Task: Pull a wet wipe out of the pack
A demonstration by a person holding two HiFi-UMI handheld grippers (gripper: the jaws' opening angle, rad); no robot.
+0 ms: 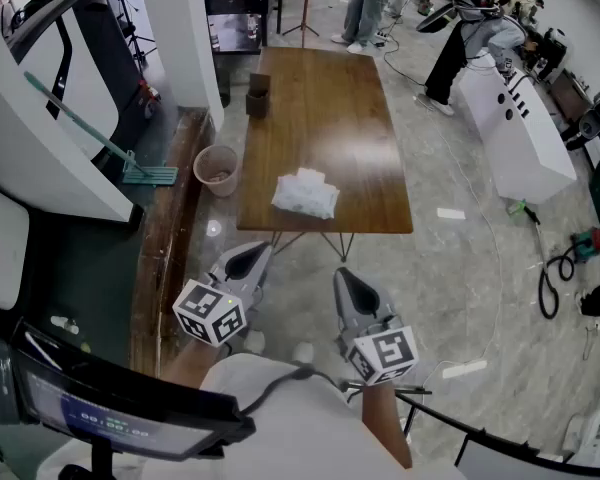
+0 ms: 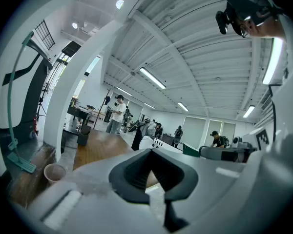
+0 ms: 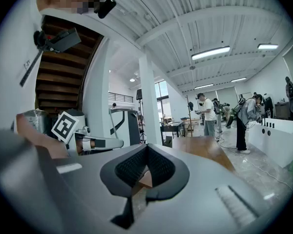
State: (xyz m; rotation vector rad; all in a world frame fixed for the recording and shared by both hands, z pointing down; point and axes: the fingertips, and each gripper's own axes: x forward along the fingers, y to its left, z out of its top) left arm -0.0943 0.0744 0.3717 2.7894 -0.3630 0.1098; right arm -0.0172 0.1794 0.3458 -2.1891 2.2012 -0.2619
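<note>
Head view: a wooden counter (image 1: 365,118) is standing on the pale floor ahead. The wet wipe pack (image 1: 305,193), white and crinkled, is lying on the counter's near half, close to the front edge and a little left of centre. A small brown box (image 1: 258,96) is sitting by the far left edge, well apart from the pack. A round bin (image 1: 217,169) is standing on the floor just beside the counter's left side, and a teal mop (image 1: 130,158) is leaning near it. The left gripper (image 1: 248,258) and the right gripper (image 1: 350,286) are hovering side by side short of the counter's front edge, both pointing toward it and touching nothing. The pack is lying ahead of them, clear of both. People (image 1: 375,3) are standing at the far end of the room.

Left gripper view: the jaws are pressing together at their tips, clenched on nothing; only the hollow between the dark pads is showing. The gripper is pointing nearly level. The counter top is running off behind the jaws at left, with the bin low at far left. The pack is not showing here.

Right gripper view: these jaws are likewise meeting at the tips, clenched and empty. The counter is stretching away to the right of them; the left gripper's marker cube is showing at left.
</note>
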